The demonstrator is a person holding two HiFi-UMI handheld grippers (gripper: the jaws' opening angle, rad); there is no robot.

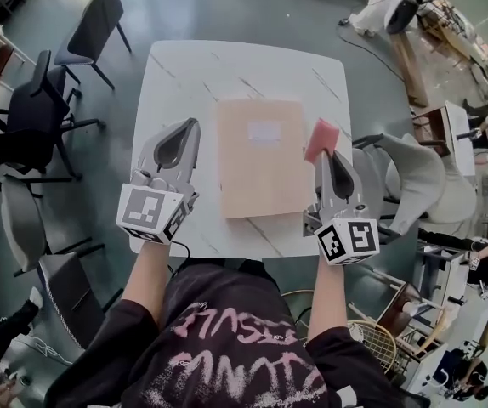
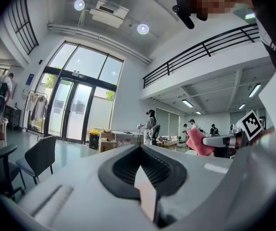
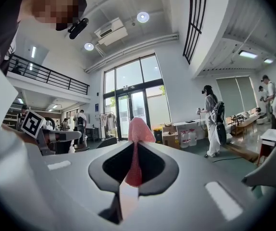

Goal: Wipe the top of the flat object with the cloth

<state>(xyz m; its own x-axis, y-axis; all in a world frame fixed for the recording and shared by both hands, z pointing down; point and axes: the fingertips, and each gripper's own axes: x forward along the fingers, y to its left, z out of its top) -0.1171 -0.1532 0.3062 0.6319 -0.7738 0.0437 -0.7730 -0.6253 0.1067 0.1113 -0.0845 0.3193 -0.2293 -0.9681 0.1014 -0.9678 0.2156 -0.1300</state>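
1. Right gripper jaws are clamped on the pink cloth. The cloth sticks out past the jaw tips, probably so the free end can rub.
2. Tan flat object lies on the table just left of those jaws; cloth-to-object contact is unclear.
3. Left gripper jaws are together and empty, with the flat object to their right, apart. It is likely parked off the wipe path.

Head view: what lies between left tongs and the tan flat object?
Only bare white tabletop lies between left tongs and tan flat object, per the head view. The pink cloth is clamped in the right tongs.
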